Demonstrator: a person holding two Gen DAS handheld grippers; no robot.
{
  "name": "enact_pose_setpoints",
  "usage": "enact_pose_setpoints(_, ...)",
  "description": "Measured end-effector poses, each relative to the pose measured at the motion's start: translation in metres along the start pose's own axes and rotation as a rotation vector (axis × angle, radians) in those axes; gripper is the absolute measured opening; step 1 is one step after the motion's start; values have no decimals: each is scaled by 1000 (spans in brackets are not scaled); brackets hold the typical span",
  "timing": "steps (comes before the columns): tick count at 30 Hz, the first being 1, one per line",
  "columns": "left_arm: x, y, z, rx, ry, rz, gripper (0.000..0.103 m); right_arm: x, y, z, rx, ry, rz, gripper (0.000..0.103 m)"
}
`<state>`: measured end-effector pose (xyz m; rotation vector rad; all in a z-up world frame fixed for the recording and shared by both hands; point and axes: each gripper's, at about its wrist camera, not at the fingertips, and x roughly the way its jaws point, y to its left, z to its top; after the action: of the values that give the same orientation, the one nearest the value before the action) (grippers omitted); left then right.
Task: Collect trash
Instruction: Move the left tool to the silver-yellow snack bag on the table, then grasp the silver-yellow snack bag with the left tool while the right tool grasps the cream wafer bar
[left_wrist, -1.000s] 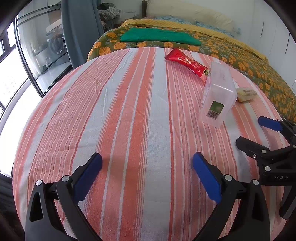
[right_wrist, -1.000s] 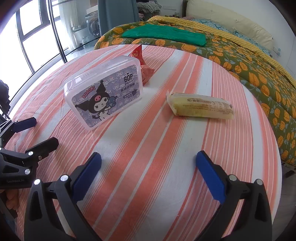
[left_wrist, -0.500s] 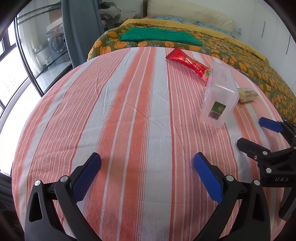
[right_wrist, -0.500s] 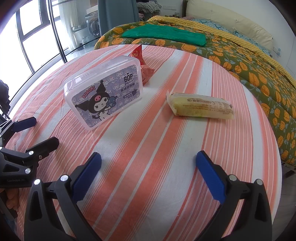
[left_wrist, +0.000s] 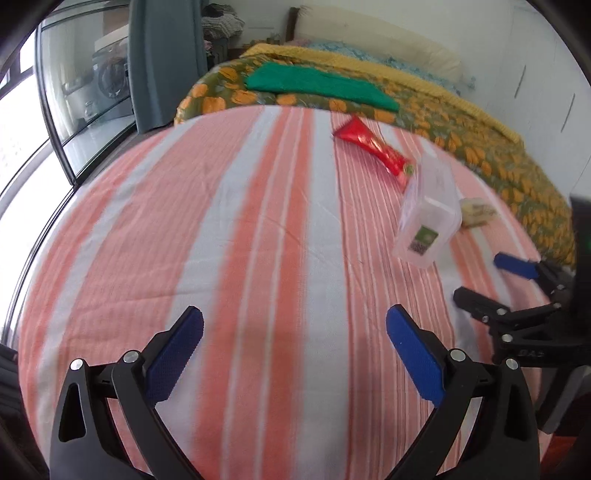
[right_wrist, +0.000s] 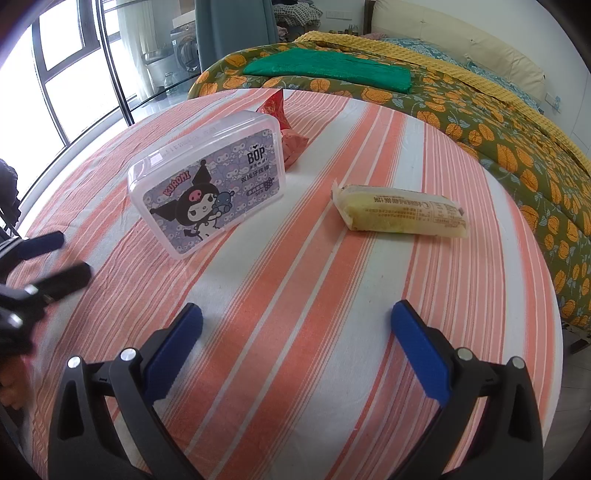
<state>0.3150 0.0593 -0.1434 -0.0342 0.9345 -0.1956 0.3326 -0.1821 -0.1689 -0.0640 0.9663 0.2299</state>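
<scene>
The right gripper (right_wrist: 295, 325) and left gripper (left_wrist: 293, 325) hovered wide open and empty over the striped cloth (right_wrist: 280, 280), apparently poised to collect the yellow wrapper (right_wrist: 400, 214) lying beside the plastic box (right_wrist: 208, 182).

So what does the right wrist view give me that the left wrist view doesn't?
Only the right wrist view shows the box's printed cartoon front and the yellow packet whole, with its print readable. Only the left wrist view shows the red wrapper at full length, and the box's narrow end with its code sticker. Both show the striped cloth, the bed with the green cloth, and both open tongs, left and right.
</scene>
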Motion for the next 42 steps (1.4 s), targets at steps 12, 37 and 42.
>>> enact_pose_setpoints(12, -7, 69, -5, -119, -23, 136, 98, 0, 0, 0, 0, 0, 0, 98)
enact_pose_setpoints(37, -48, 21, -29, 79, -83, -217, 98, -31, -12, -42, 9, 3, 5, 98)
enact_pose_setpoints(42, -20, -7, -22, 192, -14, -220, 98, -37, -15, -49, 4, 2, 24, 99)
